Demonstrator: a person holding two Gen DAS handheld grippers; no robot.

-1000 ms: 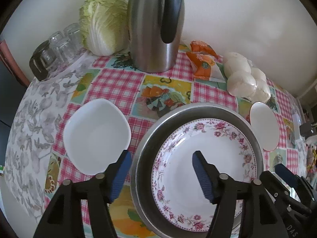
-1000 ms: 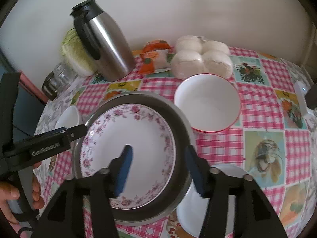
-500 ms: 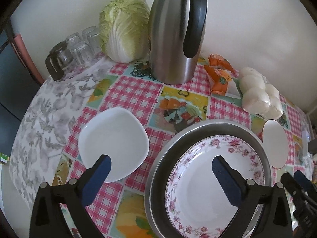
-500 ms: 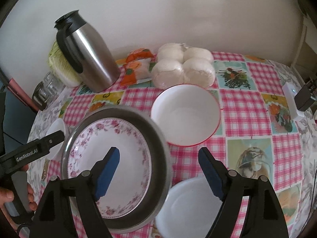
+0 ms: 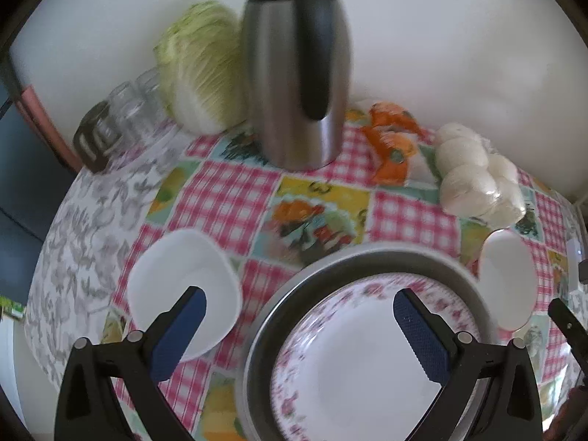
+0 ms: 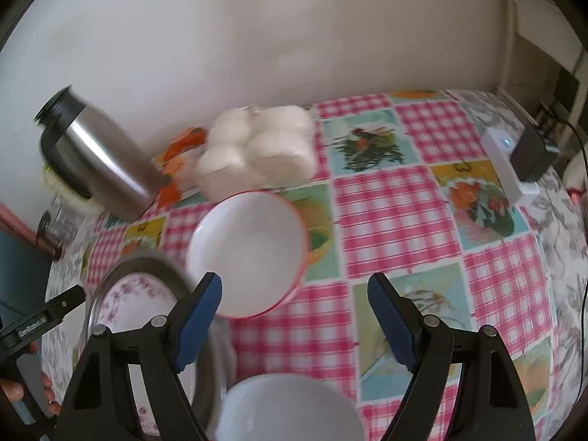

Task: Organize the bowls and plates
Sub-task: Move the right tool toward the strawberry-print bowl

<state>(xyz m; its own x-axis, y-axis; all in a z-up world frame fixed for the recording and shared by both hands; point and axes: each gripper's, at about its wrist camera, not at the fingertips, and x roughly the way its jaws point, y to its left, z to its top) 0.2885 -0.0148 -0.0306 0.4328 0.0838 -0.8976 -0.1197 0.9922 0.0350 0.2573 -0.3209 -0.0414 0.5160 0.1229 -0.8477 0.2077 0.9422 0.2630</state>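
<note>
Left tool [image 5: 299,321] wide open, empty, over flowered plate [image 5: 352,360] in metal pan [image 5: 367,261]. Right tool [image 6: 294,314] open, empty, above red-rimmed bowl [image 6: 250,250]; white bowl [image 6: 290,408] nearest. Kettle [image 5: 297,73] behind on table [image 5: 228,198].

Setting: home dining or kitchen corner. Table against a plain white wall, covered with a pink-check oilcloth [image 6: 397,202] printed with food pictures. On it: steel thermos jug [image 5: 297,73], napa cabbage [image 5: 202,70], upturned drinking glasses [image 5: 125,110], bagged steamed buns [image 6: 257,150], a snack packet [image 5: 393,143]
</note>
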